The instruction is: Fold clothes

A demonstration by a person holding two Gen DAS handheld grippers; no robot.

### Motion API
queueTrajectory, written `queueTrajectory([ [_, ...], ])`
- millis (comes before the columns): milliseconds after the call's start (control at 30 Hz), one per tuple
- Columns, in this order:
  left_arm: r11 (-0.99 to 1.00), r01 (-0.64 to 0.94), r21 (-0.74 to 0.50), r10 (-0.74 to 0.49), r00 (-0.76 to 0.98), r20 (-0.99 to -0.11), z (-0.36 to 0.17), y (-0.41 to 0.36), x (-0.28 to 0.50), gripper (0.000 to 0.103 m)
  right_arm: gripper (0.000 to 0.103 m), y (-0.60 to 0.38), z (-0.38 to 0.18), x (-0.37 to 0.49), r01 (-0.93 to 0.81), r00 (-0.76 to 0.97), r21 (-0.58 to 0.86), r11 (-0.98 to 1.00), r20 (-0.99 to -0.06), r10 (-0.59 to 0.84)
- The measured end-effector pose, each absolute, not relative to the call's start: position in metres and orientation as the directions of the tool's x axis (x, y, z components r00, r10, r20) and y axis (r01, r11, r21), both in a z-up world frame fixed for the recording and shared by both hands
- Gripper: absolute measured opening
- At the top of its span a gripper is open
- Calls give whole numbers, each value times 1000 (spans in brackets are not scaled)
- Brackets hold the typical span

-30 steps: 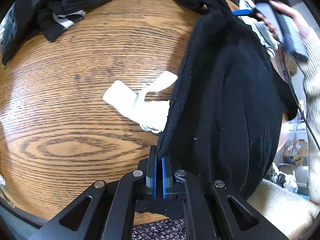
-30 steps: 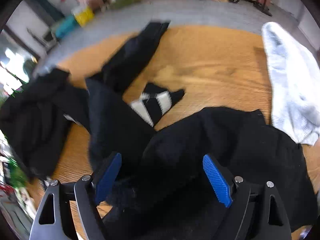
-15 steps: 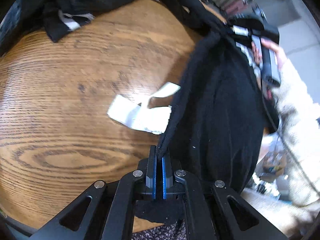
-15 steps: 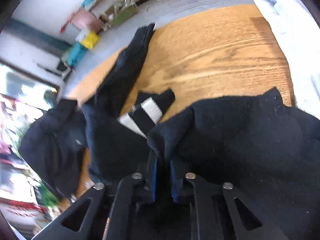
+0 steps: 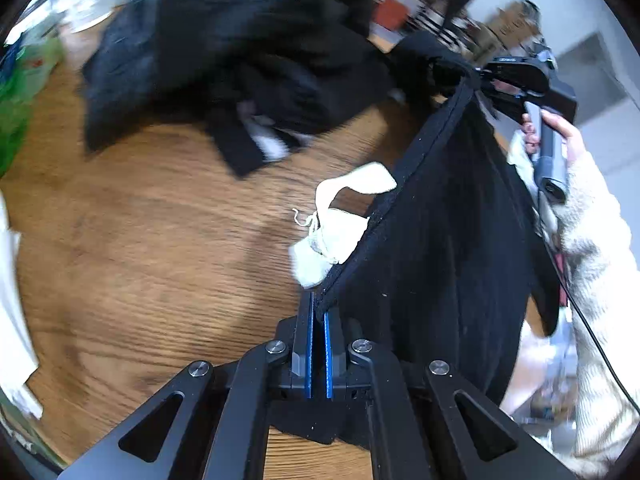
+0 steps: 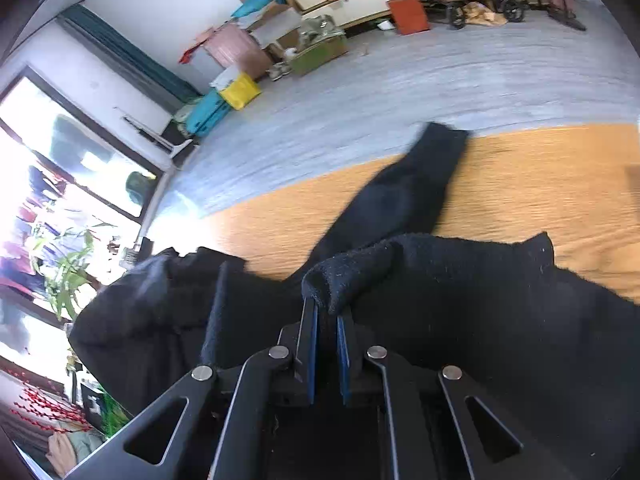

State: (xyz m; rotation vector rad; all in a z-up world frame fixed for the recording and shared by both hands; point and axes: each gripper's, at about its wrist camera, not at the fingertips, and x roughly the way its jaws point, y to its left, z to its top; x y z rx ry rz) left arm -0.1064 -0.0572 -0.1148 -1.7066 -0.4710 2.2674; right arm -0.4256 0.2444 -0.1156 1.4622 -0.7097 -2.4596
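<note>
Since 1 second ago the right gripper [image 6: 327, 320] has gone from jaws wide apart over the black garment [image 5: 448, 248] to jaws just closed on a bunched corner of it, and the view from it now takes in far more of the room's grey floor [image 6: 400, 80]. Both grippers have lifted the cloth off the table [image 5: 140, 240].

Left gripper [image 5: 318, 312] has its jaws clamped on the garment's hemmed edge, blue pads nearly touching with the fabric pinched between them. From there the hem runs up and to the right in the left wrist view, stretched taut to the right gripper [image 5: 478, 78], which a hand [image 5: 556, 132] in a cream knit sleeve [image 5: 596, 248] holds by its grey handle. The garment hangs below that line as a flat black sheet.

On the table beside the hem lies a white rag [image 5: 340, 224] with loose threads. Farther back sits a pile of dark clothes [image 5: 240, 48], blurred, with a black-and-white striped piece [image 5: 268, 144] at its near edge. In the right wrist view a long black piece [image 6: 404, 196] lies across the wood beyond the pinched corner.
</note>
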Motion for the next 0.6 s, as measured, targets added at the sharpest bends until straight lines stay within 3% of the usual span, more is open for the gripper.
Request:
queueTrajectory([
  [167,-921,49,-388,360,-281,-890,-126,-62,-100,4,13,196,-122,-442,-14,-469,485,-874,-776,-422],
  [200,-923,53,-381,353,-278,-893,-127,-60,-99,4,17,190,-127,-442,-6,-463,486,-874,-776,-429],
  [233,-926,57,-374,346,-275,-897,-128,-58,-99,4,31,184,-131,-442,2,-457,488,-873,-776,-435],
  [267,-928,61,-368,339,-272,-901,-129,-56,-99,4,53,179,-134,-442,9,-452,491,-871,-775,-441],
  [500,-914,164,-370,316,-281,-906,-114,-67,-84,12,73,233,-99,-400,2,-495,622,-783,-680,-541],
  [567,-918,191,-348,272,-337,-901,-102,-75,-73,20,83,263,-80,-371,16,-526,621,-784,-661,-534],
  [600,-919,205,-337,248,-365,-897,-96,-79,-67,30,84,274,-74,-351,35,-530,601,-799,-666,-524],
])
